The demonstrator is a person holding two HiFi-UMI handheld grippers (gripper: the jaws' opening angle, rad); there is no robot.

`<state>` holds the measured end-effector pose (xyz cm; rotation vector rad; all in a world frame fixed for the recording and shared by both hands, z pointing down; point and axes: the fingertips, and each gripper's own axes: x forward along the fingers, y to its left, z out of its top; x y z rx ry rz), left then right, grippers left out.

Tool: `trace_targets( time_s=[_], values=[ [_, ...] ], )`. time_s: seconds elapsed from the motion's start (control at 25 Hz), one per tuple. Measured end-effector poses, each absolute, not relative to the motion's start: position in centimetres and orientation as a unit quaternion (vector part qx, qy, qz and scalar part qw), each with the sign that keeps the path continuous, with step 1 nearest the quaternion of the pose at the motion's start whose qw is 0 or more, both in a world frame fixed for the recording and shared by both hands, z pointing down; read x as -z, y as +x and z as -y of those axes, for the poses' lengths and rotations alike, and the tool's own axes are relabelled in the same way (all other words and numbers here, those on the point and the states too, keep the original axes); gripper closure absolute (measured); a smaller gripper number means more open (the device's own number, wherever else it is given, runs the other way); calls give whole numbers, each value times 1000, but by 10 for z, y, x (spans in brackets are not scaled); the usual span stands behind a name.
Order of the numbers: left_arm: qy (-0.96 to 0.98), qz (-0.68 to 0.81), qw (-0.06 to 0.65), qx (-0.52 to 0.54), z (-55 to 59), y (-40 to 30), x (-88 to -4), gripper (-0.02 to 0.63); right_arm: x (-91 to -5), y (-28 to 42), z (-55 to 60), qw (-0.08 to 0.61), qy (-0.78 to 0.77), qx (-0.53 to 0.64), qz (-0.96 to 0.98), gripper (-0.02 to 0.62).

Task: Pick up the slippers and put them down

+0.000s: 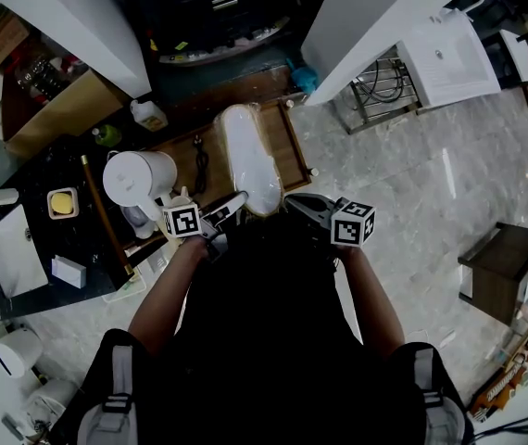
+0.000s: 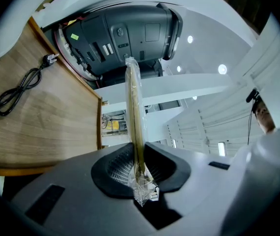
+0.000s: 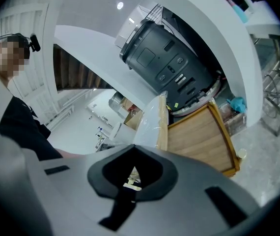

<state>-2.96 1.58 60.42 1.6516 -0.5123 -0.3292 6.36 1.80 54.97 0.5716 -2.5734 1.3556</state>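
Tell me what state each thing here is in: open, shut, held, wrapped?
left gripper: shut on the edge of the slippers.
right gripper: shut on the plastic wrap of the slippers.
slippers: sealed in clear plastic, held by both grippers over the wooden tray.
black cable: coiled, unplugged, lying on the tray.
white kettle: upright, lid on.
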Motion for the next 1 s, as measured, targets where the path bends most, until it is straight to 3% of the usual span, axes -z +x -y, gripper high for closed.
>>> trace_targets(
  time_s=[1.0],
  values=[
    [736,237,607,182,-16,-46,-570,535,-540,48,-7,65,186,-440,876,588]
  ],
)
